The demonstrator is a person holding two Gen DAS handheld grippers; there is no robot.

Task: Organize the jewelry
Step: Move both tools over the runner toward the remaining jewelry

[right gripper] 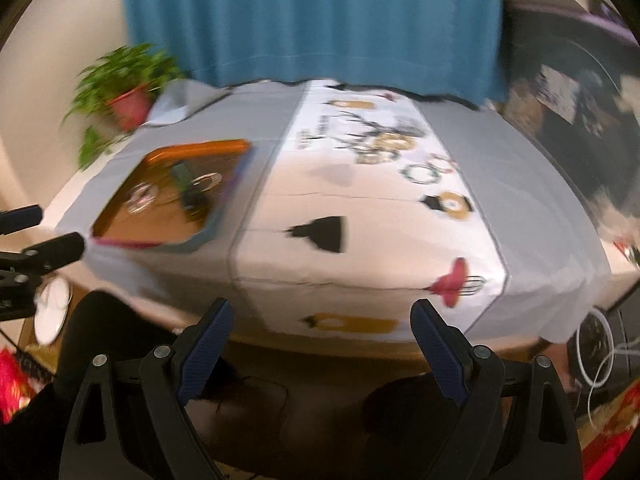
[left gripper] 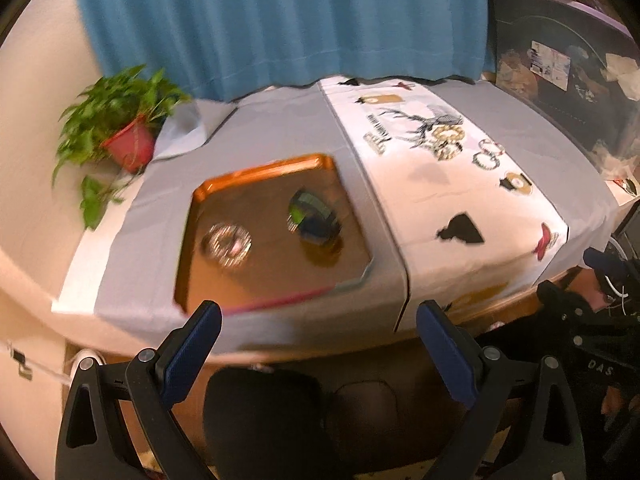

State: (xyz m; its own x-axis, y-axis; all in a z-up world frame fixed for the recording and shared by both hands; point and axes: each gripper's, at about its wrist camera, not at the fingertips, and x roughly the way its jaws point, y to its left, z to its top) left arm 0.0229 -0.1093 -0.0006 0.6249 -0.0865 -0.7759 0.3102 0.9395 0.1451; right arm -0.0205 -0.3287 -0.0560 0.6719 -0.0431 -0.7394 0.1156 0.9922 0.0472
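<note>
An orange tray (left gripper: 208,200) lies on the left of the table; it also shows in the right wrist view (right gripper: 120,208). In it lie a sparkly bracelet (left gripper: 226,243) and a dark bangle stack with green (left gripper: 314,214). Several beaded bracelets (left gripper: 444,140) lie on the white printed runner, with pale ones (left gripper: 488,156) to their right; they also show in the right wrist view (right gripper: 384,146), (right gripper: 426,170). My left gripper (left gripper: 318,334) is open and empty, off the table's front edge. My right gripper (right gripper: 322,330) is open and empty, also short of the front edge.
A potted green plant (left gripper: 128,136) stands at the table's back left corner. A blue curtain (left gripper: 280,20) hangs behind the table. Dark cluttered shelving (left gripper: 560,72) is at the right. A black chair back (left gripper: 260,412) is below the table's edge.
</note>
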